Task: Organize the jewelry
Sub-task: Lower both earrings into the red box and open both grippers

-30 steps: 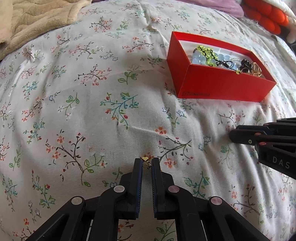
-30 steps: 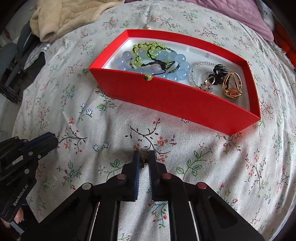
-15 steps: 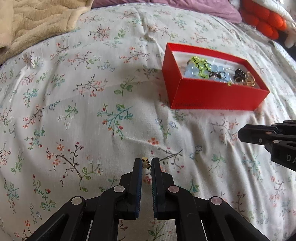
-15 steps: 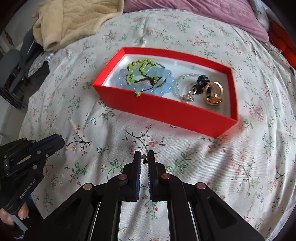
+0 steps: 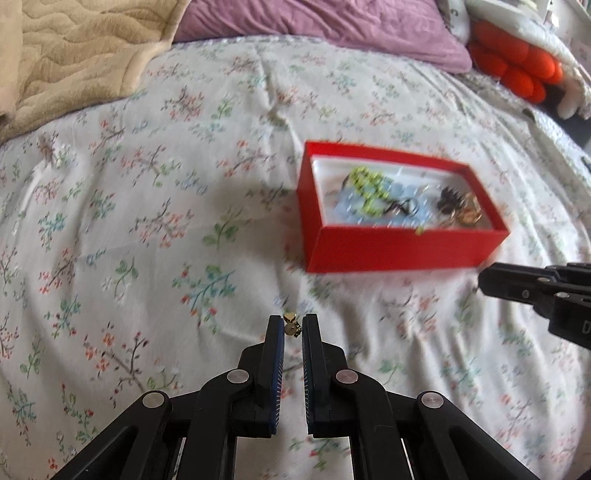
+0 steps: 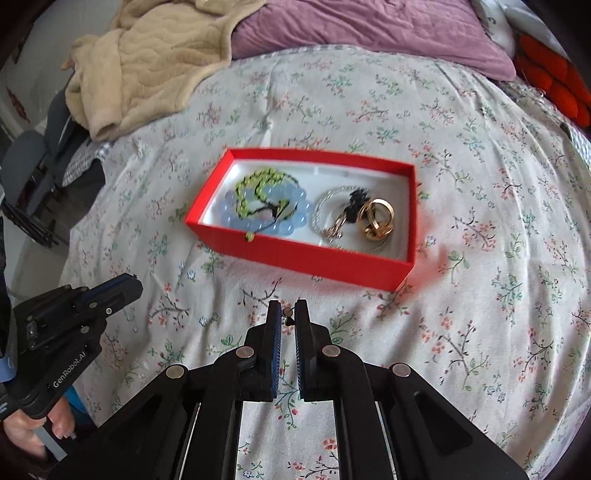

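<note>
My left gripper (image 5: 291, 320) is shut on a tiny gold heart earring (image 5: 290, 316), held above the floral bedspread (image 5: 147, 229). In the right wrist view my right gripper (image 6: 290, 307) is shut on a small dark-and-gold stud (image 6: 287, 314), also lifted off the cloth. Ahead of both lies an open red box (image 6: 314, 260) with a white lining. It holds a blue bead bracelet (image 6: 236, 221), a green bead bracelet (image 6: 255, 184), a silver chain (image 6: 323, 201), a black clip (image 6: 356, 195) and a gold ring (image 6: 378, 219). In the left wrist view the red box (image 5: 399, 251) is blurred.
A beige blanket (image 6: 147, 74) is heaped at the back left and a purple pillow (image 6: 369, 26) lies at the back. Orange cushions (image 5: 517, 62) sit at the far right. A hand (image 6: 22, 428) grips the left gripper's handle at the bed's left edge.
Both grippers have risen off the bedspread with their small pieces still pinched. The red box now looks smaller and farther off in both views.
</note>
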